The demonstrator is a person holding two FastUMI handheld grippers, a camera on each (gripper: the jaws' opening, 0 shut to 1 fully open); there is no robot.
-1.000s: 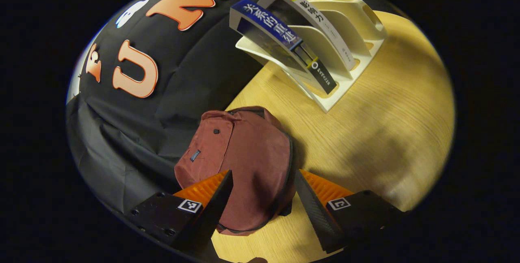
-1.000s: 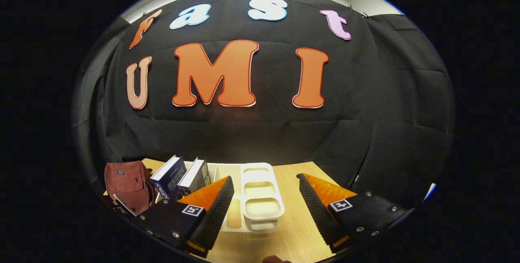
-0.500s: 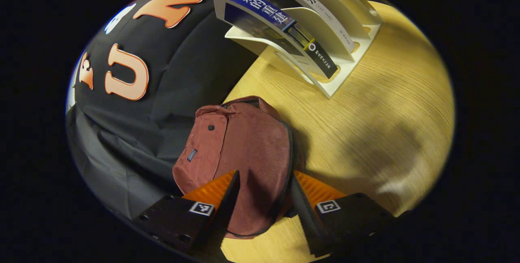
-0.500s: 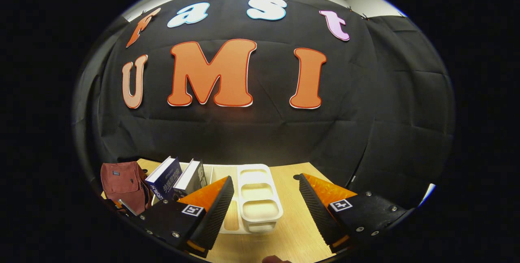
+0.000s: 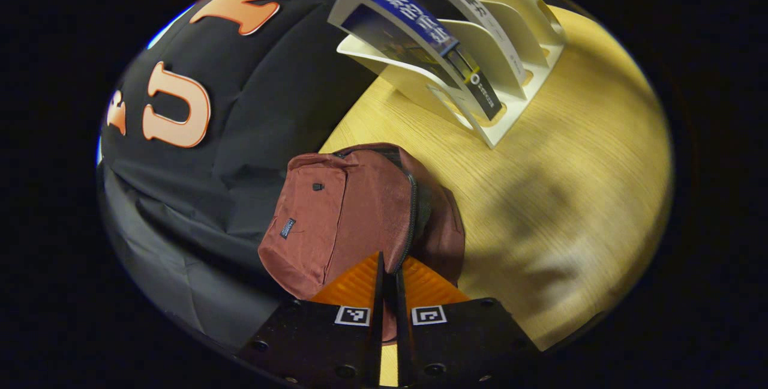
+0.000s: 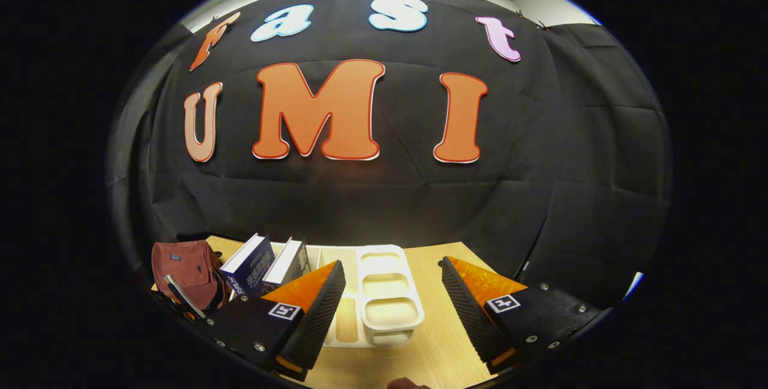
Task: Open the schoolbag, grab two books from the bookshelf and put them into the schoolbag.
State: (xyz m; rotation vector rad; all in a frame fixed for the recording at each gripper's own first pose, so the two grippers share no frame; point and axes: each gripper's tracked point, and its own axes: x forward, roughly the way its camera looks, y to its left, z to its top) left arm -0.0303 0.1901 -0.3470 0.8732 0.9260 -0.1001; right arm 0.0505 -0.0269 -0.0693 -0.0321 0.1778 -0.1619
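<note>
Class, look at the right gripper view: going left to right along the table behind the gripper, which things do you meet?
Schoolbag → blue book → white-covered book → white bookshelf.

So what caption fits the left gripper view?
Left hand-held gripper pinching the red schoolbag by its zipper, two books waiting behind.

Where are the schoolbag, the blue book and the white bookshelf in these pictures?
schoolbag (image 5: 354,209): left gripper view, on its red front panel.
blue book (image 5: 414,17): left gripper view, on its spine.
bookshelf (image 6: 384,284): right gripper view, on a divider.
</note>
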